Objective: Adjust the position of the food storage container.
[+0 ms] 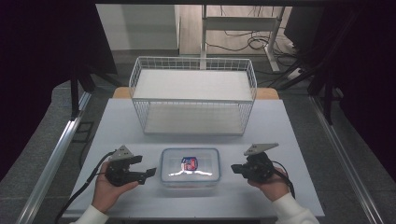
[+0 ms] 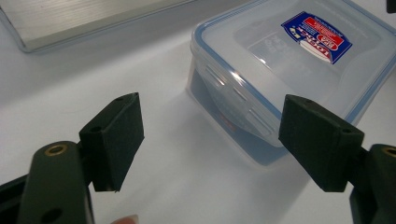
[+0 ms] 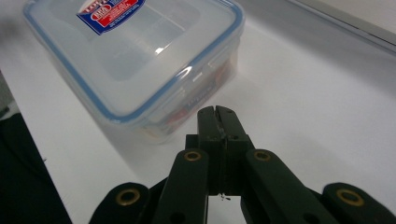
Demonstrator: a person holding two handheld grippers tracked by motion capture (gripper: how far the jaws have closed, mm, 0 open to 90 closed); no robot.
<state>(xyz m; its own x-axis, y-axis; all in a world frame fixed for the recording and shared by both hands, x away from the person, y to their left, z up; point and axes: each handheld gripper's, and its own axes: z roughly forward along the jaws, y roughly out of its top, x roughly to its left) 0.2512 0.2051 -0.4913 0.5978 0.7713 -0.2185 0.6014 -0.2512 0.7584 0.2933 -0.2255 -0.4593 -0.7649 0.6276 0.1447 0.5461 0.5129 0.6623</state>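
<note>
The left claw point(image 1: 150, 173) stands wide open with nothing between its pads; in the left gripper view its two black jaws rise from the lower corners of the frame, well apart, over bare table, with the near corner of the clear plastic box point(image 2: 289, 70) just beyond them at centre right. No pad touches the box. The right claw point(image 1: 235, 168) is closed tight on nothing: in the right gripper view its jaws meet at lower centre, tips pressed together, pointing at the side wall of the box point(image 3: 135, 60), near it but apart from it.

In the high view the box point(image 1: 190, 167) sits at lower centre of the frame, flat on the white table point(image 1: 289, 140), between the two claws, lid on, with a blue seal round the rim and a red and blue label point(image 1: 189, 163) on top. Each claw is held in a hand entering from the bottom edge, white sleeves at the wrists.

Behind the box, at centre, stands a white wire basket point(image 1: 193, 95) with a pale floor. Beyond the table, at the top of the frame, are a grey floor, cables and the legs of a metal frame; dark curtains close both sides.
</note>
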